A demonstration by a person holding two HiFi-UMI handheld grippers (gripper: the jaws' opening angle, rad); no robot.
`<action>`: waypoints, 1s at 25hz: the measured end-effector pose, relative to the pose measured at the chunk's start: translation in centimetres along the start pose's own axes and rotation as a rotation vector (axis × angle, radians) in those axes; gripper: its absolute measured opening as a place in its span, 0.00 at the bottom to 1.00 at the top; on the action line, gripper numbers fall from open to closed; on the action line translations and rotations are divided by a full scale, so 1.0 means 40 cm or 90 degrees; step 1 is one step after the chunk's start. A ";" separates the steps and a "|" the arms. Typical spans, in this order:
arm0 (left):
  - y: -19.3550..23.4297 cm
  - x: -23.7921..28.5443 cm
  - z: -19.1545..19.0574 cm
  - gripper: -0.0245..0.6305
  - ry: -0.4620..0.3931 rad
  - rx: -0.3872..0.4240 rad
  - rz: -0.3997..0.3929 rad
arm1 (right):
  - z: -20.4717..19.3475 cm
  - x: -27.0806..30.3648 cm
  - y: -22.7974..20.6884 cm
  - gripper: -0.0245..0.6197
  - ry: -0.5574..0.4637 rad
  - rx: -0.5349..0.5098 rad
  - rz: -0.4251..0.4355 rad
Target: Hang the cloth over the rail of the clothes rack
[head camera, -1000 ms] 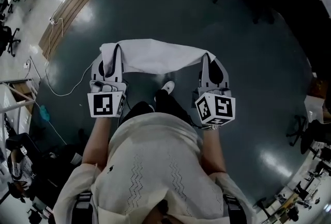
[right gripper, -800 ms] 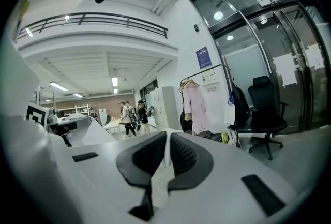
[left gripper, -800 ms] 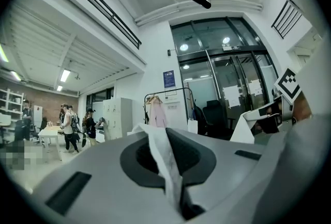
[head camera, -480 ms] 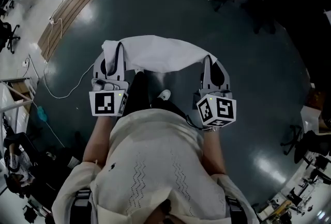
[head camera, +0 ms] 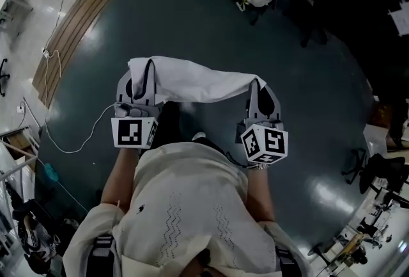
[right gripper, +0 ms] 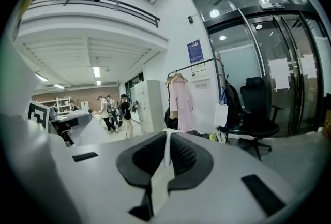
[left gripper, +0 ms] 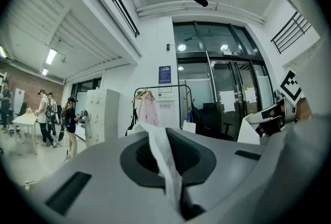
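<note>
The left gripper (head camera: 144, 76) and the right gripper (head camera: 259, 91) are each closed tight on a top corner of the white cloth (head camera: 198, 82). The cloth stretches between them as a slightly sagging band just past their tips. Pinching two corners apart likely keeps the cloth spread wide, so it can drape evenly over a rail. The clothes rack (left gripper: 165, 86) stands well ahead of both grippers, with a pink garment (right gripper: 181, 101) hanging on it. The cloth is not yet over the rail.

The cloth (head camera: 192, 80) looks soft and matt, the dark floor (head camera: 319, 109) glossy.
</note>
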State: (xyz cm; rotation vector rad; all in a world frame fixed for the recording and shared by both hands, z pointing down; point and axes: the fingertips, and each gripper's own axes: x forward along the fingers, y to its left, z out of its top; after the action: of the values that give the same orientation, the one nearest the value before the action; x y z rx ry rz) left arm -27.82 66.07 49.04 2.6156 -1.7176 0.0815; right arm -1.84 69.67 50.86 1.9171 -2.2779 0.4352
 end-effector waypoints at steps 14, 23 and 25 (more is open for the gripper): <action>0.393 0.364 0.020 0.06 0.003 -0.024 -0.043 | 0.121 0.447 0.158 0.08 0.014 0.020 -0.052; 0.384 0.616 -0.026 0.06 0.045 -0.035 -0.094 | 0.142 0.657 0.036 0.08 0.020 0.040 -0.078; 0.388 0.684 -0.026 0.06 0.049 -0.025 -0.093 | 0.154 0.723 0.005 0.08 0.018 0.048 -0.076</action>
State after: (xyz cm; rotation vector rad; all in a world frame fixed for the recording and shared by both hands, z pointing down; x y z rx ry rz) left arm -31.27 34.87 51.16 2.6611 -1.4850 0.1433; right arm -6.82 40.61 53.20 2.0549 -2.1457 0.5354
